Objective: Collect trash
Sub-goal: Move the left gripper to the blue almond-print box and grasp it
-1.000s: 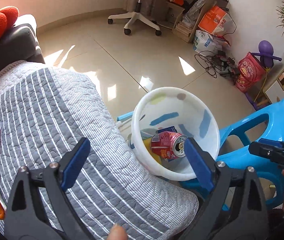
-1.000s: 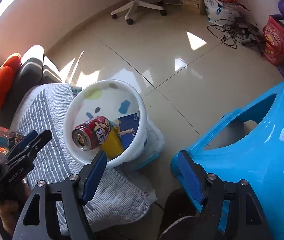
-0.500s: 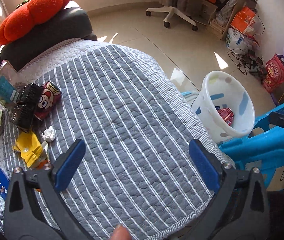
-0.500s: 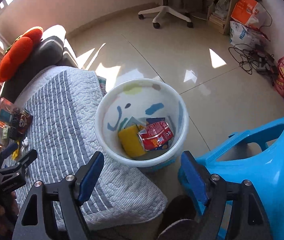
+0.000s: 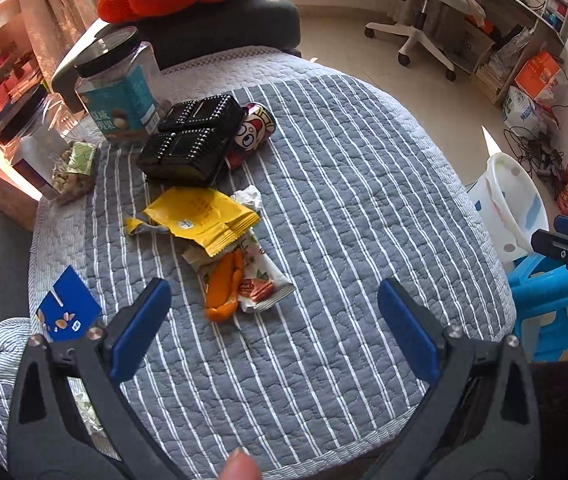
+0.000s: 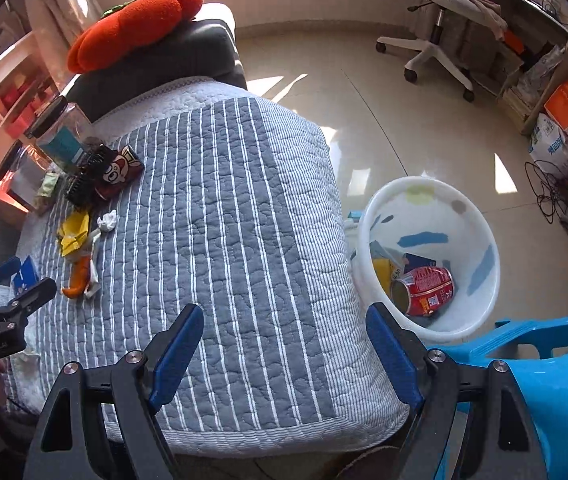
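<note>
— Where's the trash?
— On the quilted surface [image 5: 324,184], both grippers spread, empty. The yellow wrapper [image 5: 199,216] ahead of my left gripper [image 5: 273,316] looks light, crinkly; I'd pinch its edge.

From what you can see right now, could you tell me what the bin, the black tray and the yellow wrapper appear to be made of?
The bin looks like thin, glossy white plastic: light shows through its wall. The black tray seems to be rigid moulded plastic with a shiny finish, given its ribbed edges and highlights. The yellow wrapper appears to be plastic film or foil laminate, creased, with a crimped serrated end.
</note>
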`<state>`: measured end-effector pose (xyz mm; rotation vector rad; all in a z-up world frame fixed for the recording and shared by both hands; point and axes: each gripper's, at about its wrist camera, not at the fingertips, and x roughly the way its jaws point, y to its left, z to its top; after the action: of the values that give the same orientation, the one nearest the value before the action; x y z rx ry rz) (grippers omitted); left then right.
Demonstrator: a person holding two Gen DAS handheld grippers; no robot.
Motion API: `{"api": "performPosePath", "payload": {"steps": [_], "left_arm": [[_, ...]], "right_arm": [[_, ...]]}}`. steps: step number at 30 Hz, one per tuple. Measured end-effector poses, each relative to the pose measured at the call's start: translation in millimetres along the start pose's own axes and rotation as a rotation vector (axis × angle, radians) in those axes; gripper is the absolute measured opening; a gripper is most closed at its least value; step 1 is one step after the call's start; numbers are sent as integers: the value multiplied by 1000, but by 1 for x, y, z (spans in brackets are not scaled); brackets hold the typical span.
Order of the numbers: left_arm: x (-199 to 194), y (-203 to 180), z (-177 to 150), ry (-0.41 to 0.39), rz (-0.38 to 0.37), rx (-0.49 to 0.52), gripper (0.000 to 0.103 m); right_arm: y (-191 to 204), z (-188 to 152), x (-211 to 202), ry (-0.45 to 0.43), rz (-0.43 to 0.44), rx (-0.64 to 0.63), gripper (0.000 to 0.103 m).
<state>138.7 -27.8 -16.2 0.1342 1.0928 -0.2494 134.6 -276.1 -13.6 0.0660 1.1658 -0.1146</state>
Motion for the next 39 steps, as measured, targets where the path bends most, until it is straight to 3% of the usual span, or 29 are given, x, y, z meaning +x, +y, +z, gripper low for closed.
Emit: {"api": "performPosePath", "payload": {"steps": [8,17,25,28,33,36,39], "left_arm": [[-3,76,-19,22,41,-126,102],[21,171,-35,118,41,-361,102],[50,213,-32,122,83,-497,100],[63,211,-23,141,106,-423,98],[73,197,-3,197,84,-131,98],[78,194,2,263,86,15,98],[94,186,-4,356,139,167,98]], "right_arm": [[37,4,20,33,15,-31,85],[72,12,42,76,55,-35,85],[112,19,60,102,90,-59,85],[124,20,67,115,97,-67,85],[133,21,72,128,104,-76,85],[132,21,74,136,88,-93,85],[128,21,74,138,69,-106,85]]}}
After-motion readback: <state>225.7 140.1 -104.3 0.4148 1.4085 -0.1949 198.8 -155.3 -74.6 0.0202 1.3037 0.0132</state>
